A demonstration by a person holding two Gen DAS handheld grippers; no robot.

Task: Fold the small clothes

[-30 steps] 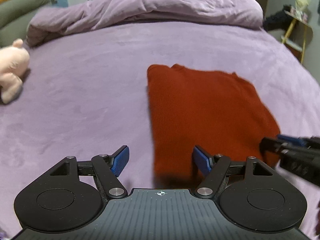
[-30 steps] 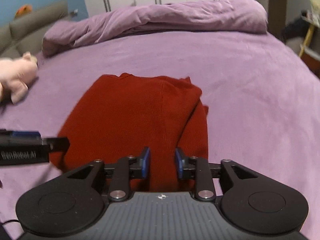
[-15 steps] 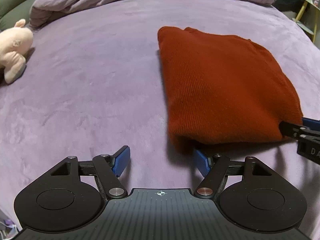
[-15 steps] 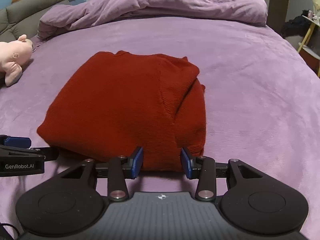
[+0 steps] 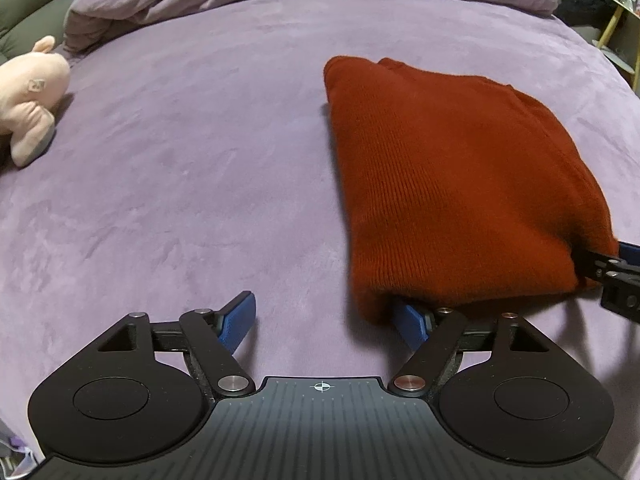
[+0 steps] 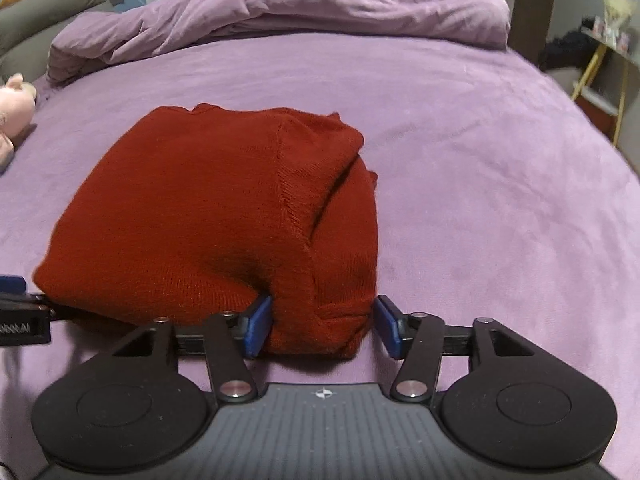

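A folded rust-red knit sweater (image 5: 452, 184) lies on the purple bed; it also shows in the right wrist view (image 6: 216, 216). My left gripper (image 5: 326, 322) is open at the sweater's near left corner, its right finger tucked under the hem, its left finger over bare bedspread. My right gripper (image 6: 322, 326) is open, its jaws standing either side of the sweater's near right corner, the cloth between them. The right gripper's tip shows at the right edge of the left wrist view (image 5: 612, 276).
A bunched purple duvet (image 6: 280, 12) lies along the far side of the bed. A pink plush toy (image 5: 28, 96) sits at the left. A yellow-legged side table (image 6: 600, 60) stands off the bed's right side.
My right gripper has opened wider around the sweater's near right corner. Both grippers have moved closer to the sweater's near edge, and the left one's right finger now sits under the hem.
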